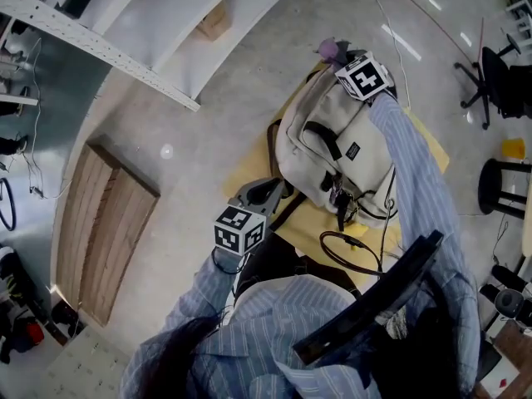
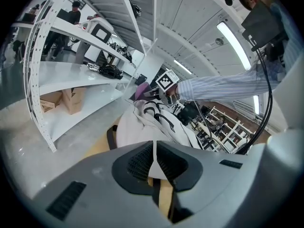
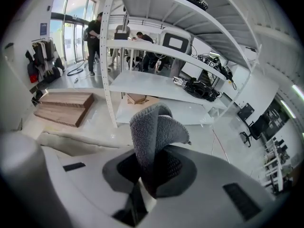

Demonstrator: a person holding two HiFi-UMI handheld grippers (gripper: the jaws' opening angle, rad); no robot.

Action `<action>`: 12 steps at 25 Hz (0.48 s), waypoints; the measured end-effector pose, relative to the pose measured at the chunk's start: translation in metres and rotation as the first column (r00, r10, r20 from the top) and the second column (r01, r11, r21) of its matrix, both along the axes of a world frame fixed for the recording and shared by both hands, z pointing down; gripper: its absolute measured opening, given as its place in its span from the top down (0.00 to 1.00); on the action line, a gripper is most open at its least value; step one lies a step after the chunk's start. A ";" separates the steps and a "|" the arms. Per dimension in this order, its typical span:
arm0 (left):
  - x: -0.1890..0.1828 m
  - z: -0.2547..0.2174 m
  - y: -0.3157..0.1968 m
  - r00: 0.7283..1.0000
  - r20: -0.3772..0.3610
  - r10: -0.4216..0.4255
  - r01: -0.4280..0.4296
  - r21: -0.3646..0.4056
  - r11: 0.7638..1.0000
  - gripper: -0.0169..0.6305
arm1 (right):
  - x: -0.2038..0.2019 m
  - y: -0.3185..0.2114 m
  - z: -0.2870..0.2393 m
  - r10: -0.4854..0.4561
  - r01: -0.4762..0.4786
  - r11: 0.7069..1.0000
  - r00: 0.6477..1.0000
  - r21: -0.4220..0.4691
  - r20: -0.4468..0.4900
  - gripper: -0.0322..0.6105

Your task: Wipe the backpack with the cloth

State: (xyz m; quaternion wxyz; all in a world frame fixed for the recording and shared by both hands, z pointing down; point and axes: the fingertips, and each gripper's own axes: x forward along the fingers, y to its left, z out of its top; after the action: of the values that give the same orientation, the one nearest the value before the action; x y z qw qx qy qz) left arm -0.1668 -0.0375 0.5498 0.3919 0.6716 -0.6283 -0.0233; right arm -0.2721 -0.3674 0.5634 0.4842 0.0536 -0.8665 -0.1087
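Observation:
A cream backpack (image 1: 332,148) with black straps lies on a yellow table top (image 1: 309,227). My right gripper (image 1: 349,63) is at the bag's far end, shut on a grey cloth (image 1: 331,51). In the right gripper view the folded cloth (image 3: 154,129) sticks up from between the pads, with the bag's cream fabric (image 3: 71,141) below left. My left gripper (image 1: 270,191) is at the bag's near left corner. In the left gripper view its jaws are shut on a thin fold of the backpack (image 2: 142,122), and the right gripper's marker cube (image 2: 166,81) shows beyond.
White shelving (image 1: 125,48) with a cardboard box (image 1: 214,21) stands at the left. Wooden boards (image 1: 108,231) lie on the floor. An office chair (image 1: 499,81) and a stool (image 1: 507,185) are at the right. A black cable (image 1: 353,252) loops near the bag.

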 end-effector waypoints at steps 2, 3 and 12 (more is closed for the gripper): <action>-0.001 0.000 0.002 1.000 0.007 0.004 -0.004 0.000 1.000 0.94 | 0.003 0.012 -0.001 -0.025 0.025 1.000 1.000 0.001 -0.004 0.89; -0.002 0.000 0.003 1.000 0.009 0.006 -0.006 0.001 1.000 0.94 | 0.004 0.020 -0.003 -0.044 0.044 0.999 0.999 0.001 -0.005 0.89; 0.004 -0.011 0.013 0.999 0.032 0.008 -0.009 0.021 1.000 0.94 | 0.001 0.124 -0.009 -0.379 0.378 0.925 0.925 -0.040 -0.037 0.89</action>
State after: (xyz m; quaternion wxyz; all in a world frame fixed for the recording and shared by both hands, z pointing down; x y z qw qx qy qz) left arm -0.1632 -0.0248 0.5386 0.3749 0.6787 -0.6313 -0.0175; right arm -0.2708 -0.2431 0.5545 0.4738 -0.1247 -0.8514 -0.1874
